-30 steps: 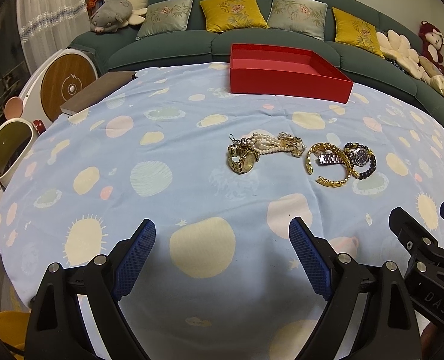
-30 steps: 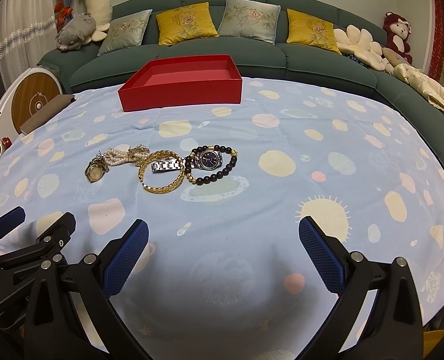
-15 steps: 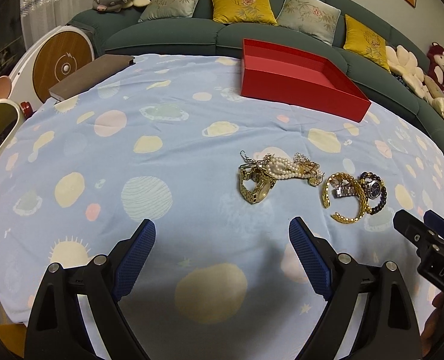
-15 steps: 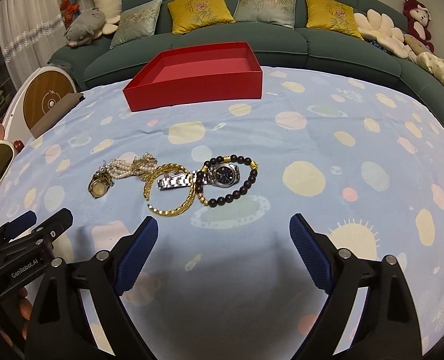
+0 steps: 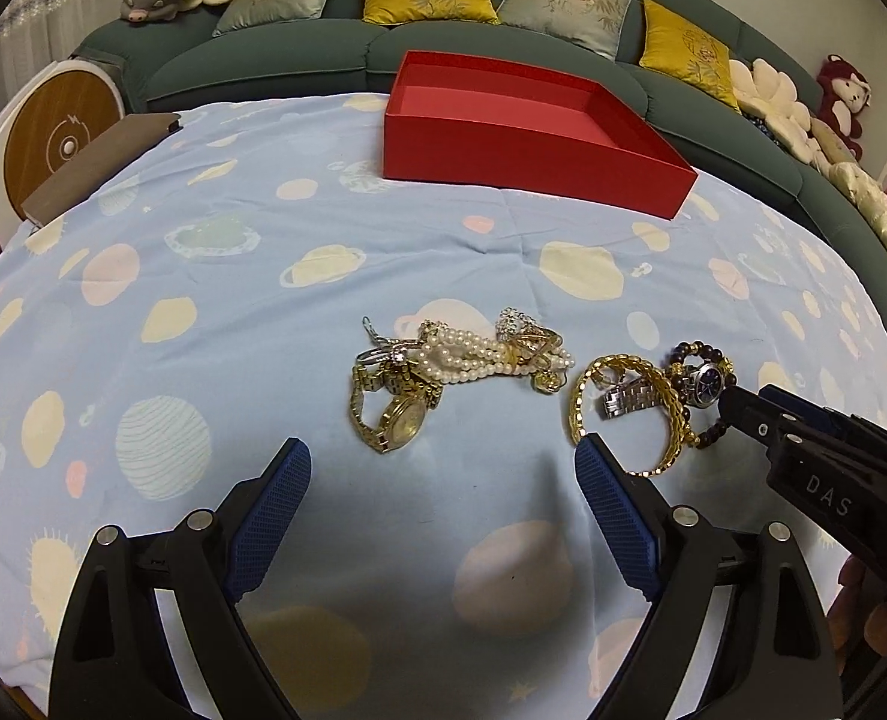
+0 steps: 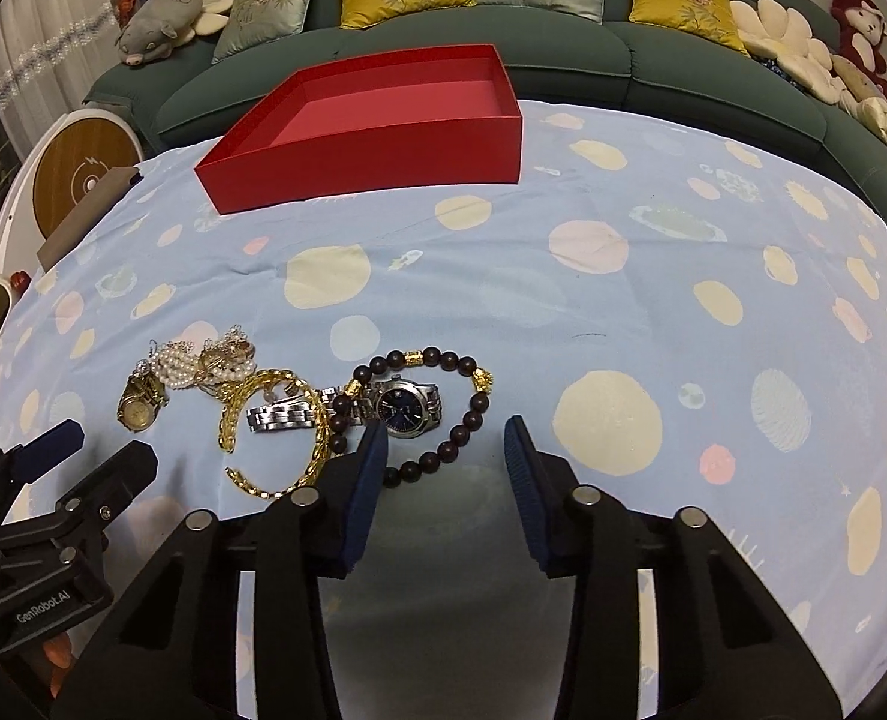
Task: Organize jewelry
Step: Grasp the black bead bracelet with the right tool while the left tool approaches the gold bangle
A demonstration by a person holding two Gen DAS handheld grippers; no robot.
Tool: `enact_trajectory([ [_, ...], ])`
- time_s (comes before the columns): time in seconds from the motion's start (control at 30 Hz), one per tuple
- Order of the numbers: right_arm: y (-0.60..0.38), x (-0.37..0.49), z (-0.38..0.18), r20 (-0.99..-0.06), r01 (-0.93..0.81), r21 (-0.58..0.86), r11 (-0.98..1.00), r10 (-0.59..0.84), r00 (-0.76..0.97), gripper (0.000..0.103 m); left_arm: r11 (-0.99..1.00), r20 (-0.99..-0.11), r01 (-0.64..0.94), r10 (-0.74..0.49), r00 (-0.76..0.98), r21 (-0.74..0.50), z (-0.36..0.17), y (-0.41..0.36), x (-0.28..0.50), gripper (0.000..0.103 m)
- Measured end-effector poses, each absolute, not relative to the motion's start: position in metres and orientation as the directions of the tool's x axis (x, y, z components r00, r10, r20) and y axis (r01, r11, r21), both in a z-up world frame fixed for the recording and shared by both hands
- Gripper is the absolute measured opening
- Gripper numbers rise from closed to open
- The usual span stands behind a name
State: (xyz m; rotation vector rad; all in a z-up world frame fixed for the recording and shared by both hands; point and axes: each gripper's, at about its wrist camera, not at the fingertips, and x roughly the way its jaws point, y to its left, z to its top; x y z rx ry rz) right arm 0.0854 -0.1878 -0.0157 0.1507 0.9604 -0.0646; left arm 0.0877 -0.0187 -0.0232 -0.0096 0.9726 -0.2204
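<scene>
I'm lining up the first pick: right gripper [image 6: 443, 450] jaws closing, nothing pinched, dark bead bracelet [image 6: 443, 456] just ahead between them. Left gripper [image 5: 443, 474] spread, gold watch [image 5: 395, 414] ahead. Next, pinch, carry to red box [image 6: 383, 132].

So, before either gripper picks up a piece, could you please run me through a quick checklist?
1. Red box open with room inside: ok.
2. Right gripper lined up on the bead bracelet: ok; jaws closing, pads not yet pressing.
3. Left gripper open, nothing held: ok.
4. Silver watch free of the bead bracelet: not ok, it lies inside the loop.
5. Gold watch separate from the pearls: not ok, piled together.
6. Gold bracelet clear of the silver watch strap: not ok, overlapping.
</scene>
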Motion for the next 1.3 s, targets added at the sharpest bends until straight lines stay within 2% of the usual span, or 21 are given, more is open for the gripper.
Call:
enact_trajectory([
  [0.1, -0.194, 0.087, -0.023, -0.827, 0.149, 0.112, 0.983, 0.009, 0.562, 0.037, 0.976, -0.818, 0.187, -0.197, 0.541, -0.112, -0.027, -0.023, 0.092, 0.085],
  [0.17, -0.196, 0.087, -0.026, -0.830, 0.155, 0.116, 0.981, 0.010, 0.558, 0.037, 0.974, -0.819, 0.197, -0.202, 0.537, -0.110, -0.029, -0.027, 0.095, 0.080],
  [0.43, -0.195, 0.092, -0.029, -0.821, 0.170, 0.101, 0.980, -0.015, 0.571, 0.035, 0.966, -0.809, 0.229, -0.227, 0.543, -0.117, -0.032, -0.043, 0.097, 0.080],
  [0.6, -0.199, 0.089, -0.028, -0.813, 0.194, 0.095, 0.976, -0.036, 0.581, 0.032, 0.965, -0.805, 0.247, -0.212, 0.554, -0.085, -0.036, -0.053, 0.100, 0.071],
  [0.7, -0.205, 0.088, -0.029, -0.814, 0.200, 0.110, 0.974, -0.027, 0.581, 0.032, 0.962, -0.799, 0.266, -0.210, 0.563, -0.065, -0.036, -0.058, 0.099, 0.054],
  [0.77, -0.207, 0.087, -0.028, -0.814, 0.202, 0.106, 0.974, -0.032, 0.580, 0.032, 0.958, -0.797, 0.278, -0.219, 0.562, -0.067, -0.035, -0.060, 0.099, 0.036],
  [0.8, -0.208, 0.086, -0.028, -0.814, 0.204, 0.112, 0.973, -0.028, 0.580, 0.032, 0.955, -0.797, 0.288, -0.231, 0.558, -0.075, -0.034, -0.060, 0.098, 0.030],
  [0.83, -0.209, 0.086, -0.028, -0.815, 0.205, 0.117, 0.972, -0.024, 0.579, 0.032, 0.951, -0.798, 0.298, -0.243, 0.552, -0.083, -0.034, -0.061, 0.098, 0.018],
  [0.87, -0.209, 0.086, -0.028, -0.816, 0.205, 0.119, 0.972, -0.022, 0.578, 0.032, 0.947, -0.799, 0.308, -0.253, 0.546, -0.089, -0.034, -0.062, 0.098, 0.012],
  [0.97, -0.206, 0.086, -0.028, -0.817, 0.194, 0.109, 0.975, -0.023, 0.576, 0.030, 0.942, -0.797, 0.323, -0.260, 0.545, -0.086, -0.034, -0.064, 0.095, 0.009],
  [1.07, -0.200, 0.085, -0.029, -0.816, 0.172, 0.096, 0.980, -0.022, 0.578, 0.010, 0.938, -0.794, 0.334, -0.275, 0.542, -0.097, -0.032, -0.064, 0.092, 0.009],
  [1.1, -0.199, 0.084, -0.029, -0.815, 0.166, 0.087, 0.982, -0.025, 0.578, 0.008, 0.937, -0.793, 0.335, -0.280, 0.542, -0.101, -0.030, -0.063, 0.091, 0.009],
  [1.3, -0.203, 0.076, -0.021, -0.796, 0.170, 0.102, 0.980, -0.022, 0.604, 0.007, 0.927, -0.766, 0.340, -0.331, 0.551, -0.156, -0.013, -0.053, 0.083, 0.009],
])
